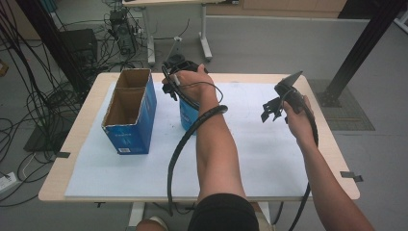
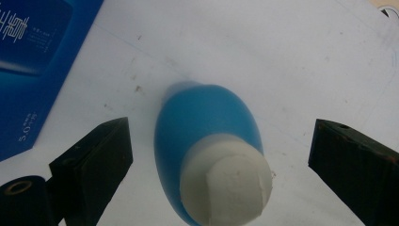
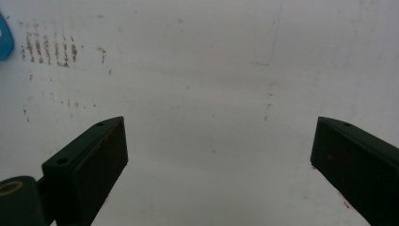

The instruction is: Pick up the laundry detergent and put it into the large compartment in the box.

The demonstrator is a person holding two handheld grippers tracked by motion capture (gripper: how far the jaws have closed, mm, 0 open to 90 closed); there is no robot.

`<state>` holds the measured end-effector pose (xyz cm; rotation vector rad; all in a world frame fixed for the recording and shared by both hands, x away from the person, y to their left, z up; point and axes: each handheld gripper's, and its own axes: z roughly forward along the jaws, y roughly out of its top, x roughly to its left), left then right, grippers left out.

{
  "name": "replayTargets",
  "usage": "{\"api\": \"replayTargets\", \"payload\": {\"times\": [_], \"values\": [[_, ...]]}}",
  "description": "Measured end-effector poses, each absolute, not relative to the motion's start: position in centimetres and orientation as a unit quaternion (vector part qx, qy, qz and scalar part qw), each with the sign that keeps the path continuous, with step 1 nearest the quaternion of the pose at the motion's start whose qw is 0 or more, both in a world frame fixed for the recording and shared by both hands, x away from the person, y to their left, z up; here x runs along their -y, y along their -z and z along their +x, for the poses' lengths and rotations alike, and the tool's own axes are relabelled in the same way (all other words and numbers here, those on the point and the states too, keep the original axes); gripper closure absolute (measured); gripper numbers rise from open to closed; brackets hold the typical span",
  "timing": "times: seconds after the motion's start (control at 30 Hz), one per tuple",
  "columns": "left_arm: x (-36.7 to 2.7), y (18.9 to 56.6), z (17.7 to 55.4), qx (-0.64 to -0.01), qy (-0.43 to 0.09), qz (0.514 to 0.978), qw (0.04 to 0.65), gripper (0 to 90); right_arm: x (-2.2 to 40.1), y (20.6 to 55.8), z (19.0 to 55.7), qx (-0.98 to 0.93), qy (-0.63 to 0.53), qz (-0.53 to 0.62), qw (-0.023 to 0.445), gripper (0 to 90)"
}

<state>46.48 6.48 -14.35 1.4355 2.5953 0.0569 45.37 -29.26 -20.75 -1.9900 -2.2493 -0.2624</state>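
White matting covers the tabletop, where my left gripper hangs jaws wide over the upright blue bottle beside the open blue box — I'd centre, descend, then squeeze below the cap — right gripper spread, empty.

High view overhead, facing forward-down; both gripper views close above the shared white mat (looking down).

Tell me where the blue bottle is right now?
In the high view the blue bottle stands mid-table on the white mat, just right of the blue box, directly under the left tool, whose jaws are open.
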Motion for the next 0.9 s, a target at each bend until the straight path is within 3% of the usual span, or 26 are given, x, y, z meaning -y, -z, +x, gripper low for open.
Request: {"api": "replayTargets", "payload": {"times": [0.9], "values": [[-4.4, 17.4, 46.8, -0.891, -0.041, 0.447, 0.071, 9.0, 29.5, 21.9, 45.4, 0.749, 0.080, -0.654, 0.071, 4.5]]}}
